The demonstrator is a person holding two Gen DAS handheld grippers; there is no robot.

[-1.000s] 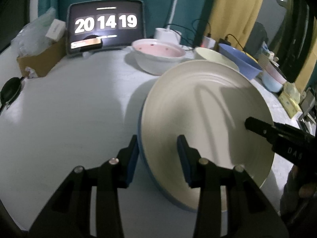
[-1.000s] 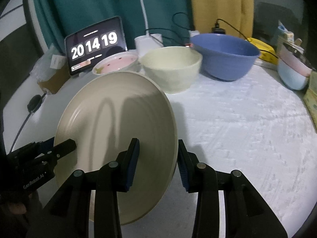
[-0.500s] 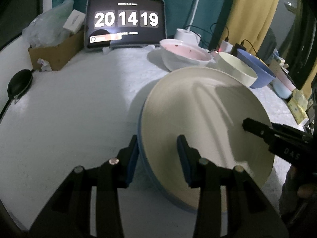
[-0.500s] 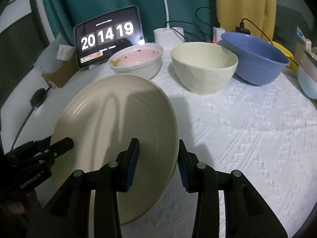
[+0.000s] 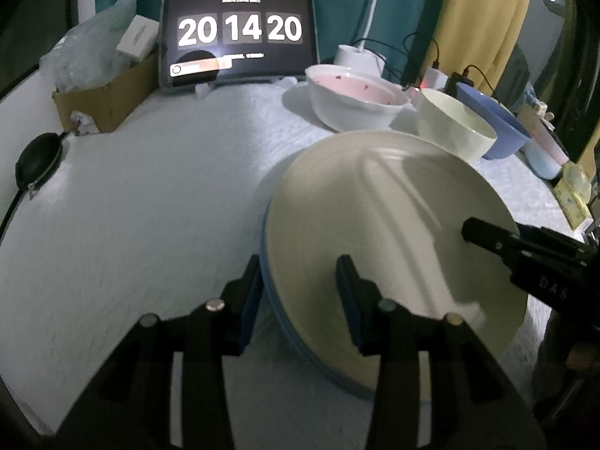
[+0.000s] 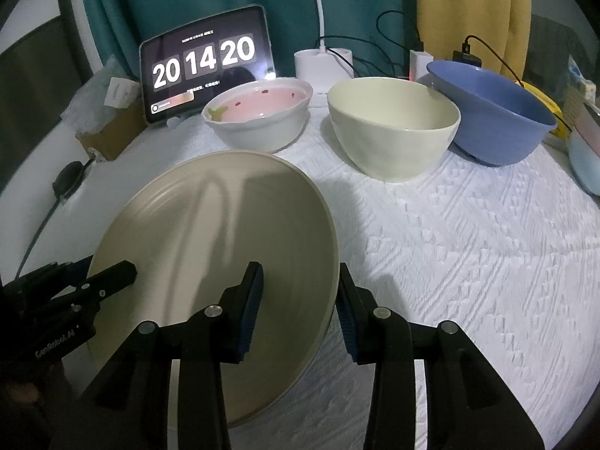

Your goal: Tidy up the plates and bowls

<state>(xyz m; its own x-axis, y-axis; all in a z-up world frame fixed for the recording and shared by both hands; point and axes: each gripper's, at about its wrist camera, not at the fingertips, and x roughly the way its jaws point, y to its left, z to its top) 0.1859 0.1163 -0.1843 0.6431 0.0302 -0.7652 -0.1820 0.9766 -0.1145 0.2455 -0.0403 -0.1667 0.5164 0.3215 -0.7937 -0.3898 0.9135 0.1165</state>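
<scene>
A large cream plate with a blue underside is held between both grippers above the white cloth. My left gripper is shut on its left rim, one finger over and one under. My right gripper is shut on its right rim; the plate also shows in the right wrist view. Behind it stand a pink-lined white bowl, a cream bowl and a blue bowl in a row.
A tablet clock leans at the back. A cardboard box with bags sits back left, a black pouch at the left edge. A white lamp base and chargers with cables stand behind the bowls. Stacked bowls sit far right.
Both grippers have drawn back and lower with the plate, so the bowls and tablet look farther from it. The grip on both rims is unchanged.
</scene>
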